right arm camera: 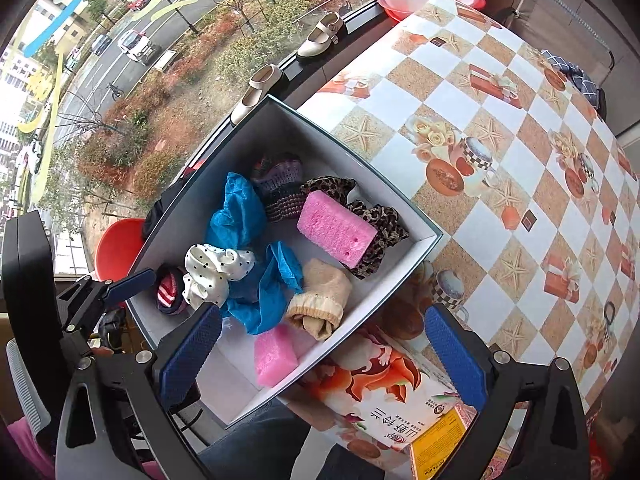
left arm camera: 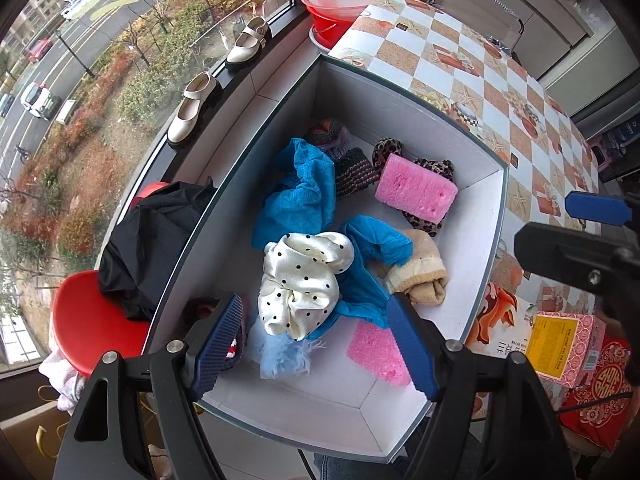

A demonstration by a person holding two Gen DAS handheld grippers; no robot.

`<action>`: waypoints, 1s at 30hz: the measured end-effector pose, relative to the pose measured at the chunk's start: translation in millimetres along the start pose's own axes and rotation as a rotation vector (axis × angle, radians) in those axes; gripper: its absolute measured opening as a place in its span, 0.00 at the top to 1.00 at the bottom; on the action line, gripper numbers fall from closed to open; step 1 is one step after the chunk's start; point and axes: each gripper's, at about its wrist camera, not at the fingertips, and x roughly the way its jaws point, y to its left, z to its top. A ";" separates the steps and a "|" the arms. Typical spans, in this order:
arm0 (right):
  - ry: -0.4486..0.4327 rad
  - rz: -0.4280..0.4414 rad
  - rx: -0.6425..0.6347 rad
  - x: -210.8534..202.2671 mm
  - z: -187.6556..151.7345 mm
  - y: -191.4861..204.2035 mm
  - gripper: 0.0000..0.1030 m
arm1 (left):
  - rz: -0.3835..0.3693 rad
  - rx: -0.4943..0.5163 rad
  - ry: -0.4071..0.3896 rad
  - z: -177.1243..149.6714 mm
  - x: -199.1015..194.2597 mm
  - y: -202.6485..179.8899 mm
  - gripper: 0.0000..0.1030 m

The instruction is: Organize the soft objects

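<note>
**Soft objects sit boxed; loose cloth could ride back out**

Soft objects fill the white box [left arm camera: 486, 216], which stands at the table [left arm camera: 500, 92] edge by the window. The left gripper [left arm camera: 316, 344] hangs spread and empty over the polka-dot satin cloth [left arm camera: 304, 280], near the box's near wall. The right gripper [right arm camera: 320, 356], also spread and empty, straddles the box's near corner above a pink sponge [right arm camera: 276, 356]. In my judgement, the risks are a pad snagging the satin or blue cloth [left arm camera: 298, 192] on lifting and dragging it out, or the right jaws knocking the box rim toward the table edge.
</note>
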 end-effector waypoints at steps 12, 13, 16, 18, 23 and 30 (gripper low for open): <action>0.006 0.005 0.005 -0.2 -5.7 1.8 0.01 | 0.038 0.014 0.004 -1.5 -1.9 -2.4 0.24; 0.006 0.005 0.006 -0.3 -5.7 1.9 0.01 | 0.043 0.015 0.002 -1.7 -2.2 -2.2 0.24; 0.006 0.005 0.005 -0.6 -6.1 3.5 0.01 | 0.047 0.014 0.003 -2.1 -2.4 -1.6 0.24; 0.006 0.004 0.005 -0.5 -6.0 3.7 0.01 | 0.049 0.014 0.003 -2.2 -2.4 -1.4 0.24; 0.007 0.005 0.005 -0.5 -6.5 4.2 0.01 | 0.052 0.014 0.004 -3.3 -1.9 -0.9 0.24; 0.006 0.004 0.005 -0.3 -6.7 4.5 0.01 | 0.055 0.012 0.005 -6.6 -1.7 1.3 0.24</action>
